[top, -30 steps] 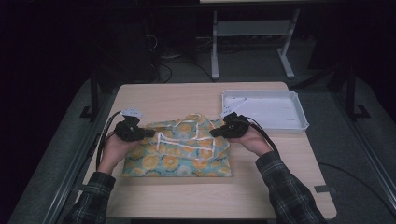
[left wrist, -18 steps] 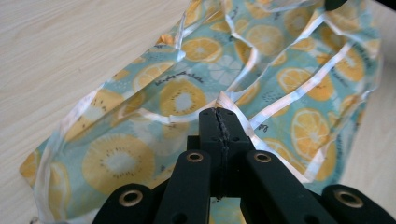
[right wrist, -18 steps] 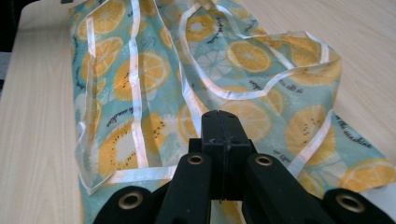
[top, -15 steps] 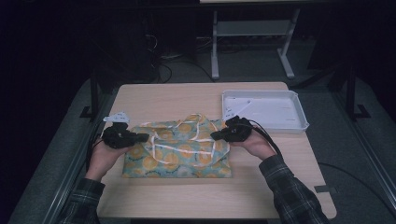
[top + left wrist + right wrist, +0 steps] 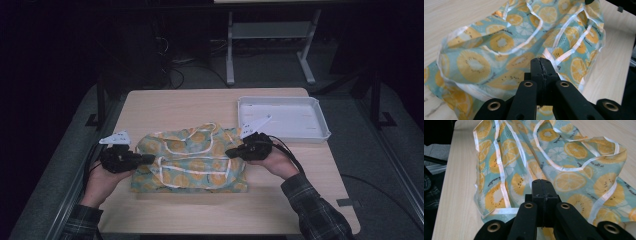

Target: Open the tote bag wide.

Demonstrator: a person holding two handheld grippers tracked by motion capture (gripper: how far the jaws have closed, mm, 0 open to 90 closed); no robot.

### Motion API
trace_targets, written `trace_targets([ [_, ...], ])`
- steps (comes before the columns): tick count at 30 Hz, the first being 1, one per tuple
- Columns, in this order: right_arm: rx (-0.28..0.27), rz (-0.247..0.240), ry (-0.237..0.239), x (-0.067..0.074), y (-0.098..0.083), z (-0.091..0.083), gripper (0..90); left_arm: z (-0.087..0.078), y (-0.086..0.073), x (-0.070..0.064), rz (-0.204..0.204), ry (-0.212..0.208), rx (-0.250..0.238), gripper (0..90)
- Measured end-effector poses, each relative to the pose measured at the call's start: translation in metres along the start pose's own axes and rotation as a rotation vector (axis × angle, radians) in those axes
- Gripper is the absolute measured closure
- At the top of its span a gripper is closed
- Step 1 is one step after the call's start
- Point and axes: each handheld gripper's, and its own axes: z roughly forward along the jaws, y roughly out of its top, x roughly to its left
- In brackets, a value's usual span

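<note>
Both tongs are clenched, left tongs (image 5: 148, 158) and right tongs (image 5: 231, 152), each at an end of the fruit-print cloth (image 5: 192, 160); whether fabric is actually pinched I cannot tell. Risk ahead: a thin hem (image 5: 500, 172) could slide free, or uneven pulls could bunch it. It lies mid-worktop (image 5: 165, 102), long axis left to right, neck loop towards the white tray (image 5: 320, 112)

Teal cloth (image 5: 192, 160) (orange citrus slices)
</note>
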Motion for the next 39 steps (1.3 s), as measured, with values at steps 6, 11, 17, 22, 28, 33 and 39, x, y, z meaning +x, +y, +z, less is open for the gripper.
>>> trace_targets([
  [6, 0.003, -0.023, 0.016, 0.011, -0.001, -0.003, 89.7, -0.007, -0.008, -0.010, 0.008, -0.022, -0.006, 89.8],
  [11, 0.002, -0.020, 0.024, 0.019, -0.002, -0.006, 89.7, -0.010, -0.012, -0.016, 0.009, -0.034, -0.008, 89.8],
  [17, 0.014, -0.042, 0.040, 0.028, -0.008, -0.007, 89.7, -0.013, -0.020, -0.025, 0.016, -0.054, 0.002, 89.8],
  [22, 0.031, -0.064, 0.055, 0.038, -0.013, -0.007, 89.7, -0.016, -0.028, -0.033, 0.023, -0.071, 0.025, 89.8],
  [28, 0.057, -0.059, 0.071, 0.048, -0.018, -0.004, 89.7, -0.015, -0.035, -0.037, 0.024, -0.088, 0.040, 89.8],
  [33, 0.091, -0.083, 0.092, 0.059, -0.026, 0.001, 89.6, -0.012, -0.043, -0.041, 0.020, -0.097, 0.071, 89.8],
  [39, 0.120, -0.097, 0.110, 0.065, -0.035, 0.007, 89.6, -0.006, -0.051, -0.046, 0.013, -0.111, 0.121, 89.8],
])
